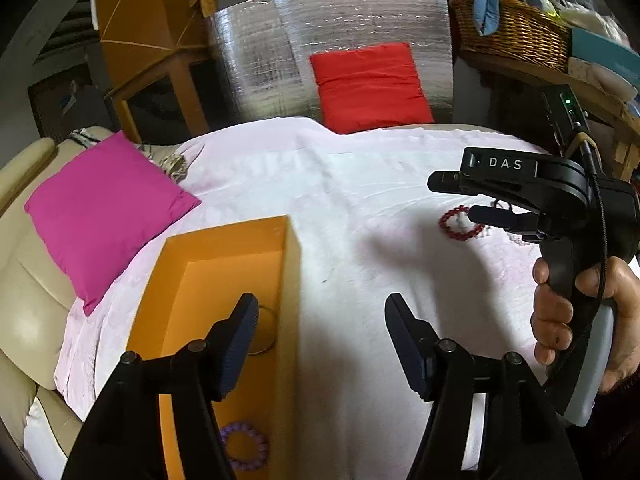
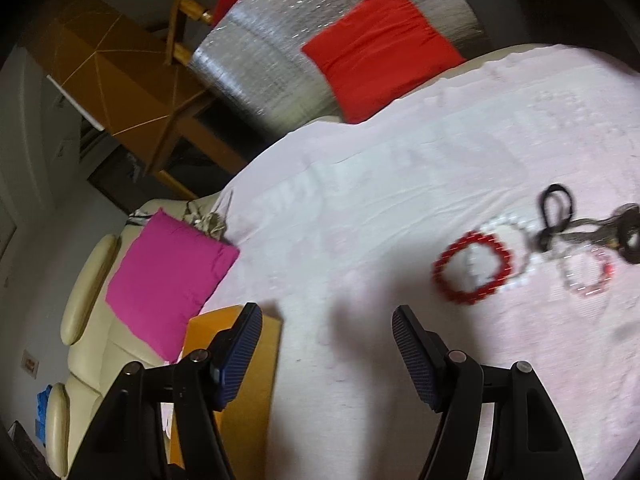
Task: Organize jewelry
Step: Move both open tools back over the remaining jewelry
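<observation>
An open orange box sits on the white cloth. It holds a purple bead bracelet and a thin metal bangle. My left gripper is open and empty, its left finger over the box. My right gripper is open and empty; it also shows in the left wrist view, above the jewelry pile. A red bead bracelet lies on the cloth with a white bead bracelet, a clear and pink bracelet and a black cord piece.
A magenta cushion lies left of the box on a cream sofa. A red cushion leans on a silver foil panel at the back. A wicker basket stands at the back right.
</observation>
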`<state>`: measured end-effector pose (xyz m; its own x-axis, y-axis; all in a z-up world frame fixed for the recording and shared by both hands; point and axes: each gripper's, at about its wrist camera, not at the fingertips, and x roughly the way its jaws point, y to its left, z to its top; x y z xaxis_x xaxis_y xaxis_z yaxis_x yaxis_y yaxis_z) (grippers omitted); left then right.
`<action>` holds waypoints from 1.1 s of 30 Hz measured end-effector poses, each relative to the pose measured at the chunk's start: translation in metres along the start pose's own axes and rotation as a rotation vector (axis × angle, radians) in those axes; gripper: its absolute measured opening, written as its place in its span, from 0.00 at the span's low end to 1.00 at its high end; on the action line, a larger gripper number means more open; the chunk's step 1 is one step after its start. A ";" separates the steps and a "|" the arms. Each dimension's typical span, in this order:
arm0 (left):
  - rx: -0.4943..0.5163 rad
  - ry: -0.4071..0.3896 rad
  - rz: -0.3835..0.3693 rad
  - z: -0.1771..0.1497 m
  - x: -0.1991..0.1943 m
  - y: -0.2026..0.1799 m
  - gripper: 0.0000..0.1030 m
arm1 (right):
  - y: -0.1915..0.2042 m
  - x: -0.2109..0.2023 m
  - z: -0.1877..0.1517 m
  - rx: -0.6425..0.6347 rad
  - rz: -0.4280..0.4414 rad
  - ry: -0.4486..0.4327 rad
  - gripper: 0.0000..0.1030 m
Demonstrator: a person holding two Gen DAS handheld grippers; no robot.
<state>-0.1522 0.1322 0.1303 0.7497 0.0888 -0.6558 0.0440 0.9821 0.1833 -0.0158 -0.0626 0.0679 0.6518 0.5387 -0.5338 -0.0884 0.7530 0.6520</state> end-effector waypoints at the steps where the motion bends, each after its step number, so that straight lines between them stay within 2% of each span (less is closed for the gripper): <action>1: 0.004 0.000 0.001 0.001 0.001 -0.003 0.65 | -0.005 -0.003 0.002 0.007 -0.006 -0.003 0.70; 8: 0.038 0.004 0.014 0.014 0.005 -0.034 0.65 | -0.032 -0.022 0.013 0.042 -0.038 -0.015 0.70; 19: 0.081 0.019 0.037 0.024 0.014 -0.061 0.66 | -0.058 -0.040 0.023 0.079 -0.068 -0.035 0.70; 33: 0.114 0.011 0.008 0.036 0.027 -0.085 0.66 | -0.081 -0.058 0.037 0.098 -0.090 -0.060 0.70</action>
<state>-0.1119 0.0451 0.1239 0.7430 0.0993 -0.6619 0.1129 0.9562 0.2702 -0.0187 -0.1690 0.0654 0.6980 0.4449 -0.5611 0.0447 0.7550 0.6542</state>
